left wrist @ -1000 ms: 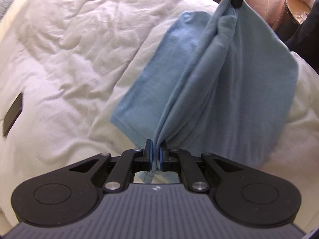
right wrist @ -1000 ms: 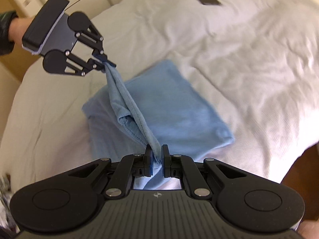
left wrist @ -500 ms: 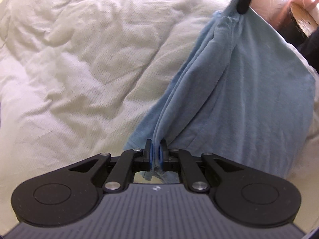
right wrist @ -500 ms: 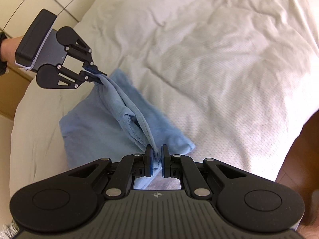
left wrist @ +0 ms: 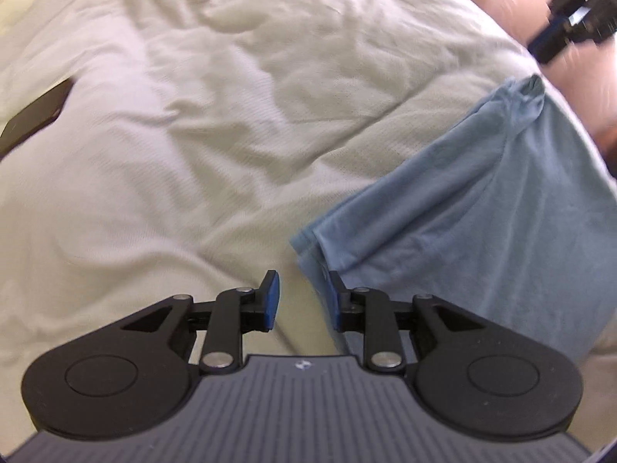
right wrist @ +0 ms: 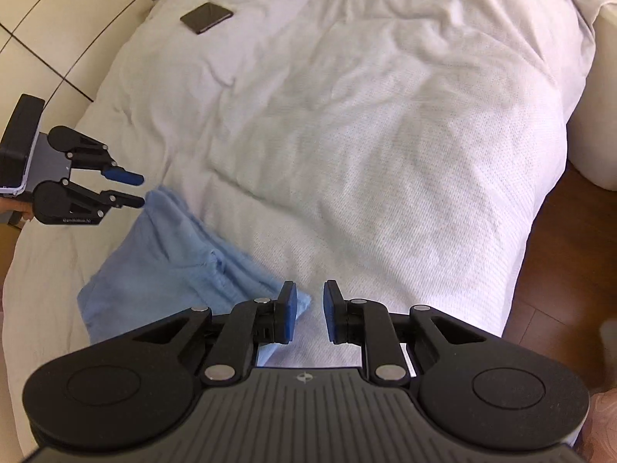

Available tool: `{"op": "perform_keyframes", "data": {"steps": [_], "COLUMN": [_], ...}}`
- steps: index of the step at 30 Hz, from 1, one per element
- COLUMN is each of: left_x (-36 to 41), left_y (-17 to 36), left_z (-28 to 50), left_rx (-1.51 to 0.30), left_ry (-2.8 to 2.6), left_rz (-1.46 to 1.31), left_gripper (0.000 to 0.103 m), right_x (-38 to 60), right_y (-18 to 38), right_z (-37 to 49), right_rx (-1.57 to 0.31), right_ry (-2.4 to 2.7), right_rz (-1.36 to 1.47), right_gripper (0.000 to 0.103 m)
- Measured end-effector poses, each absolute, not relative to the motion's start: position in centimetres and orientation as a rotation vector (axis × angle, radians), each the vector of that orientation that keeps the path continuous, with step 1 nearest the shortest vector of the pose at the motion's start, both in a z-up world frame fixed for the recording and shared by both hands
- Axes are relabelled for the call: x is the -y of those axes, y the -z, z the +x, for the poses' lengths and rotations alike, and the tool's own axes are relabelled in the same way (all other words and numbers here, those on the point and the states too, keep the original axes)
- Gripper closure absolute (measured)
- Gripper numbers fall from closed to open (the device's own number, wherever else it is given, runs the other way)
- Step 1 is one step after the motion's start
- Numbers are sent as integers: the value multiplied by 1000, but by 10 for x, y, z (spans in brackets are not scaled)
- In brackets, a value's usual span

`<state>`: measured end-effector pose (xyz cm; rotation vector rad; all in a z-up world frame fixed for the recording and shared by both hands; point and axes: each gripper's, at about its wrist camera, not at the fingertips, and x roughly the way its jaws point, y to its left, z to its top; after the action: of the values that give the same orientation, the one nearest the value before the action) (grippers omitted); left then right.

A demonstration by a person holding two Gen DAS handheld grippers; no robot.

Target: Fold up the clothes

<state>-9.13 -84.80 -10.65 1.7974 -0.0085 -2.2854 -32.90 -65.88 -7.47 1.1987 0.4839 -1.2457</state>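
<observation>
My left claw is opening, pads apart, and the shirt's near corner brushes one pad without being pinched. My right claw is opening too, nothing between its pads. The blue shirt lies folded on the bed, near its edge. A dark phone lies well apart from the shirt.

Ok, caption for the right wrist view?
Both grippers, right and left, opening just off the folded blue garment on the white duvet.
</observation>
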Motion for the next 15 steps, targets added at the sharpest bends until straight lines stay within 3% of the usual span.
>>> {"op": "perform_keyframes", "data": {"steps": [9,14,15], "left_x": [811,827,829], "left_y": [134,140,138], "left_z": [-92,-87,-84], "left_rx": [-88,-80,-88], "left_ry": [2313,2214,2201], "left_rz": [1823,1746,1723], "left_gripper": [80,77,77], "right_x": [680,698,697], "right_y": [80,89,86], "right_z": [-252,-275,-282], "right_rx": [-648,-655,-650], "right_ry": [963,1108,1140], "right_rz": [1071,1019,1009], "right_gripper": [83,90,86]}}
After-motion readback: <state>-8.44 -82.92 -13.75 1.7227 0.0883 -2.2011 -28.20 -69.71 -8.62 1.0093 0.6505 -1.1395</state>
